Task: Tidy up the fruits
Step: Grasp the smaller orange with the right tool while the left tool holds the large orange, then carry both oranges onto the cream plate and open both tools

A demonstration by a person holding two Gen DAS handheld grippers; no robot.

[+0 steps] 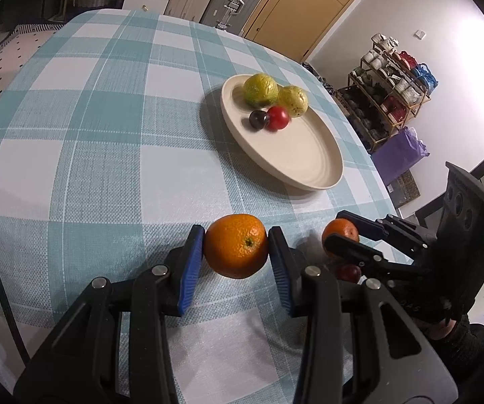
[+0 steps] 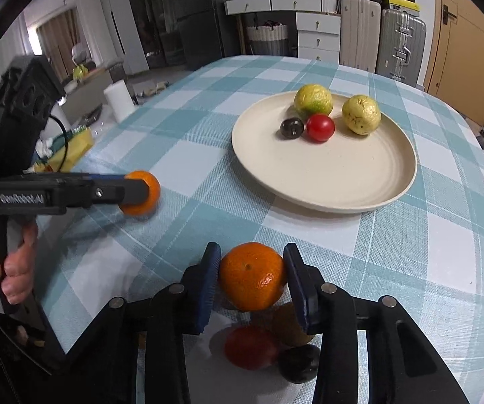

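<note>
My left gripper [image 1: 236, 235] is shut on a large orange [image 1: 236, 247] just above the checked tablecloth. To its right, my right gripper [image 1: 337, 229] is shut on a smaller mandarin [image 1: 342, 230]. The right wrist view shows that mandarin [image 2: 252, 276] pressed between both blue pads of the right gripper [image 2: 252, 252]. Below it on the cloth lie a red fruit [image 2: 250, 346], a dark plum [image 2: 299, 363] and a partly hidden yellowish fruit [image 2: 289, 326]. The cream plate [image 2: 326, 175] further back holds two yellow-green fruits, a red tomato [image 2: 321, 127] and a dark plum [image 2: 291, 128].
The round table [image 1: 90, 134] has a teal and white checked cloth. A paper roll [image 2: 119, 99] and a yellow cloth [image 2: 73, 148] lie at its left edge in the right wrist view. Suitcases, drawers and a door stand behind; a shelf rack [image 1: 389, 94] stands off to the right.
</note>
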